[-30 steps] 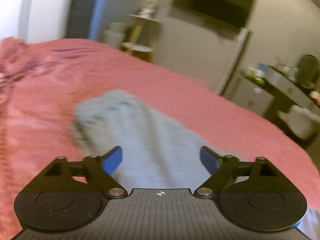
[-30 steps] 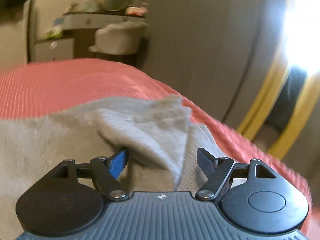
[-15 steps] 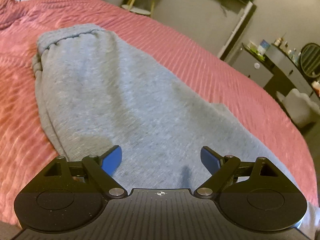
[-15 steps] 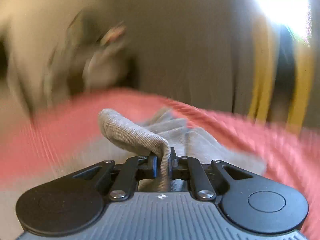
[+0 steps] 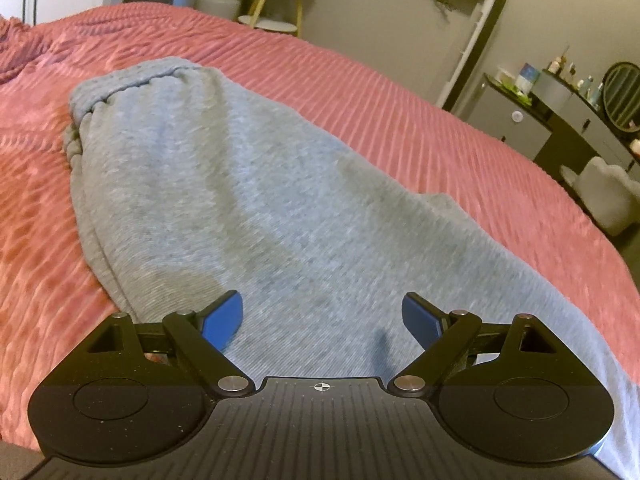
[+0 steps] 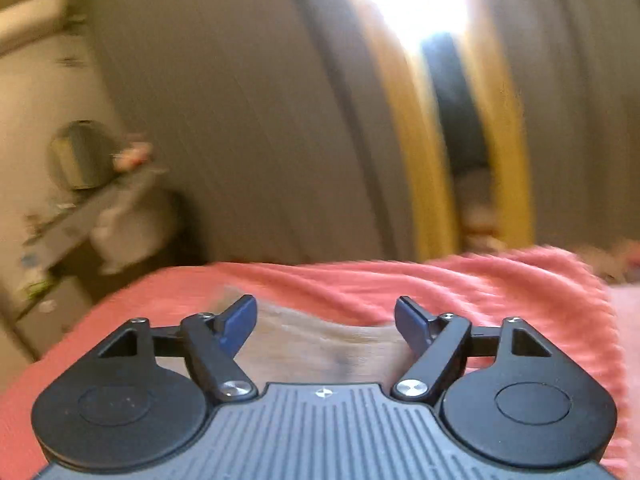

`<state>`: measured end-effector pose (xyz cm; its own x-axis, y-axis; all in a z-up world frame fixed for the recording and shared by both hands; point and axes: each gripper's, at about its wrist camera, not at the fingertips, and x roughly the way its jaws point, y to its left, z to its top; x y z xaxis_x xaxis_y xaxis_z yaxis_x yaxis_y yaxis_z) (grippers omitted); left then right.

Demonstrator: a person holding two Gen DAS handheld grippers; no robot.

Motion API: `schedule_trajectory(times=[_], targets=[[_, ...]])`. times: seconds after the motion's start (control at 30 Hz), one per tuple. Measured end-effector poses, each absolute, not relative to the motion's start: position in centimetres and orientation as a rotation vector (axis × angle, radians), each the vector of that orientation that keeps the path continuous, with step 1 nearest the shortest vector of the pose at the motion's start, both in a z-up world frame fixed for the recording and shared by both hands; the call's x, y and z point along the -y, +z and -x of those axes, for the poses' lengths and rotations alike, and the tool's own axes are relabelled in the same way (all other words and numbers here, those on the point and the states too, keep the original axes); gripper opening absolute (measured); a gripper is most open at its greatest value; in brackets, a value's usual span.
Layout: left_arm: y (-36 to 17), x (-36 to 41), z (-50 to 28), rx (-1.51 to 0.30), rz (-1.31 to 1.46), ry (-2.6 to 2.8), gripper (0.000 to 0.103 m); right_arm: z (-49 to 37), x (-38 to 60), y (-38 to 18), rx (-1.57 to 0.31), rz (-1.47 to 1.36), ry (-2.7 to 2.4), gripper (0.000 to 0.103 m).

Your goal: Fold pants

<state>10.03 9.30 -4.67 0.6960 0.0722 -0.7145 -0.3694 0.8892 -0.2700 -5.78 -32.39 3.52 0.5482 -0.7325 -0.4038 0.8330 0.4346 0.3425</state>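
Pants (image 5: 248,200) lie whole before spread left tool (image 5: 322,318); right tool (image 6: 325,320), reopened, shows only an edge.

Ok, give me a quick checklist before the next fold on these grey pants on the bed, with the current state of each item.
1. Left gripper open, nothing pinched: ok.
2. Right gripper open, its jaws have just been opening, no cloth between the pads: ok.
3. Grey pants lying flat on the pink bedspread, legs stacked: ok.
4. Cuffs aligned at the far end: ok, roughly.
5. Waistband end lined up: cannot tell, the right wrist view is blurred.
6. Pants clear of the bed edge: cannot tell.
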Motion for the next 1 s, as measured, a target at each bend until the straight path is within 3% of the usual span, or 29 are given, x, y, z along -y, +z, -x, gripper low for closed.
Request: schedule_trajectory(times=[0.1, 0.17, 0.23, 0.3, 0.4, 0.47, 0.5, 0.77, 1.0], targets=[[-4.5, -8.4, -9.8, -0.777, 0.383, 0.252, 0.092, 3.1, 31.0, 3.0, -0.292, -0.555, -0.714, 0.066], [-4.3, -7.7, -9.4, -0.784, 0.362, 0.228, 0.093, 0.8, 30.7, 1.6, -0.423, -0.627, -0.600, 0.041], [-4.2, -7.1, -9.0, -0.773, 0.353, 0.189, 0.094, -1.6, 30.7, -0.5, -0.606, -0.651, -0.559, 0.037], [-4.2, -6.7, -8.9, -0.767, 0.336, 0.156, 0.095, -2.6, 30.4, -1.0, -0.649, -0.570, -0.571, 0.034], [-4.5, -6.7, -9.3, -0.785, 0.331, 0.153, 0.095, -3.3, 30.1, -0.9, -0.663, -0.494, -0.556, 0.055], [-4.8, -7.2, -9.6, -0.801, 0.357, 0.177, 0.095, -4.0, 29.4, -0.8, -0.682, -0.434, -0.527, 0.082], [-5.0, -7.6, -9.7, -0.807, 0.372, 0.197, 0.095, -4.7, 29.0, -0.9, -0.707, -0.393, -0.509, 0.087], [-5.1, -8.5, -9.3, -0.758, 0.420, 0.272, 0.095, -7.1, 24.8, 1.0, -0.769, -0.204, -0.579, 0.086], [-4.2, -10.4, -7.9, -0.656, 0.484, 0.413, 0.095, -14.3, 11.6, 3.4, -0.703, -0.018, -0.117, 0.086]])
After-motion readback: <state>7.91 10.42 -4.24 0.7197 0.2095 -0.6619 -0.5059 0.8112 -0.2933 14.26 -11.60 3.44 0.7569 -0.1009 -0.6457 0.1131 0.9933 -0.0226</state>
